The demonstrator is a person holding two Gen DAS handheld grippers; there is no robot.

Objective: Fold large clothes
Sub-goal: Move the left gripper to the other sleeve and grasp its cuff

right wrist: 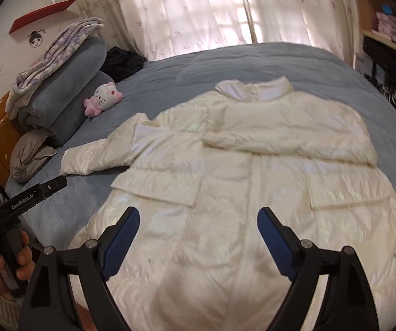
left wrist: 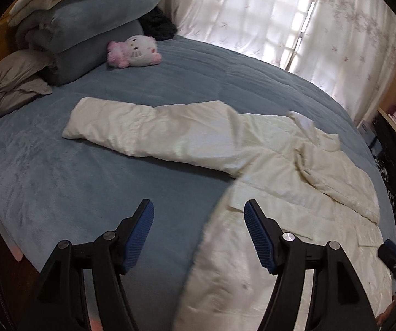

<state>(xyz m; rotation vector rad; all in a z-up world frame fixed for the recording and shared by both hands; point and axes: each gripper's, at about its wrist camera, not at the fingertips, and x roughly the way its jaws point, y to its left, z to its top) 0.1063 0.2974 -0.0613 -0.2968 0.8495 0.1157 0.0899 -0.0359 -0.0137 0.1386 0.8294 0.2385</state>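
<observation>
Daylight through curtains [right wrist: 198, 8] ahead of me, blown out white. Room otherwise dim, soft shadows. Jacket [right wrist: 225, 171] sheen smeared by motion blur. Heavy fisheye bend, black vignette at my corners.

My cream-white puffer jacket [right wrist: 225, 187] lies spread flat, front up, on the blue bedspread [right wrist: 198, 63], filling the centre and lower part of the right wrist view. Its shiny quilted fabric is lightly creased. The stand-up collar [right wrist: 255, 89] sits at the upper centre, away from me, and the hem runs off the bottom. Two flap pockets show, one left of centre [right wrist: 159, 190], one at the right [right wrist: 346, 193]. One sleeve [left wrist: 148, 127] stretches straight out toward the left of the frame; the other sleeve [right wrist: 288, 138] is folded across the chest.
</observation>
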